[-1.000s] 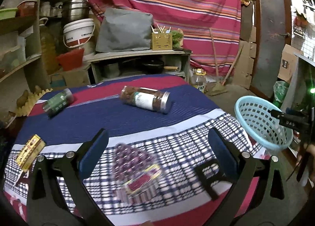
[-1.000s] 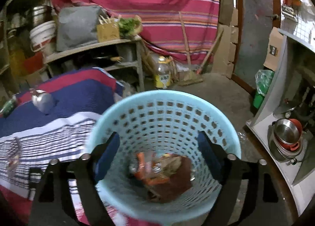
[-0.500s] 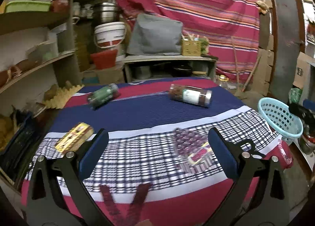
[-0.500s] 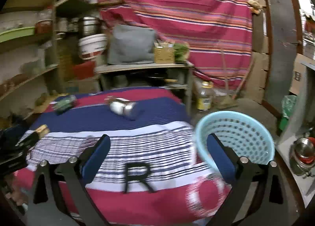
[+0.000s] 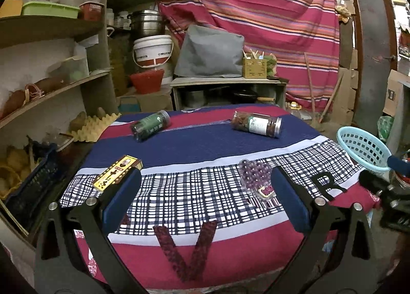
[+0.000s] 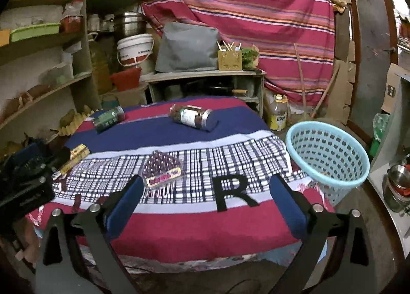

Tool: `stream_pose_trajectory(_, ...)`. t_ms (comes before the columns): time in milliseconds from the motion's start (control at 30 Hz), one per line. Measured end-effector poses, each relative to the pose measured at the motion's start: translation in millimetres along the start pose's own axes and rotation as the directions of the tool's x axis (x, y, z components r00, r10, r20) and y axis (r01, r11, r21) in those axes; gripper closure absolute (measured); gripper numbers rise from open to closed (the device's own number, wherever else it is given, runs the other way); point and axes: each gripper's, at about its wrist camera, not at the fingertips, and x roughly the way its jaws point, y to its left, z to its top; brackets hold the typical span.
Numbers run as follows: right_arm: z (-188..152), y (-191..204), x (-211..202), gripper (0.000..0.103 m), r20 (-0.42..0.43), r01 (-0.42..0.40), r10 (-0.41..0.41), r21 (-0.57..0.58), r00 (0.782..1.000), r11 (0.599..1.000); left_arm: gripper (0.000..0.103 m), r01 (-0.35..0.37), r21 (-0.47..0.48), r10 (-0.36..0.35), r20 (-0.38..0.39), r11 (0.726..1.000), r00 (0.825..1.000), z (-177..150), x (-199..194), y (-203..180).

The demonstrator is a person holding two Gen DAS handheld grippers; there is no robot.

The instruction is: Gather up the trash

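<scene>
Light-blue plastic, the perforated trash basket stands just off the surface's right edge; its contents are barely visible through the rim. On the cloth lie a clear pack of purple beads, a yellow box, a brown-filled jar and a green jar. Both the left claw and right claw are spread wide, pinching nothing.

Dim indoor light, sharp centre, fisheye-bent edges, dark corners

Open cloth between scattered packets
</scene>
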Motion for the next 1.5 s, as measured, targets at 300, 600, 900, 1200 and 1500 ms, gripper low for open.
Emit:
stream_pose_trajectory(300,-4.5,10.7,12.0,0.007,0.001,0.038,-0.038,-0.021,0.999,0.999,0.005,-0.001,-0.036,0.0,-0.023,0.999,1.0,-1.6,11.9,10.9)
stream_pose_trajectory(600,0.4,19.2,19.4,0.007,0.024,0.077,-0.076,-0.048,0.997,0.996,0.005,-0.003,-0.069,0.0,-0.037,0.998,0.999,0.7,20.8,17.7)
stream_pose_trajectory(900,5.4,22.1,13.6,0.007,0.072,0.093,-0.088,-0.061,0.994,0.994,0.005,-0.006,-0.083,0.004,-0.021,0.997,1.0,4.1,19.6,19.3)
stream_pose_trajectory(1200,7.4,20.4,7.7,0.007,0.097,0.097,-0.091,-0.053,0.991,0.994,0.005,-0.004,-0.082,0.005,0.01,0.997,1.0,5.0,12.5,16.6)
stream_pose_trajectory(1500,7.6,18.9,7.0,0.007,0.097,0.096,-0.091,-0.051,0.991,0.994,0.005,-0.014,-0.076,0.016,0.018,0.997,1.0,4.6,11.6,16.1)
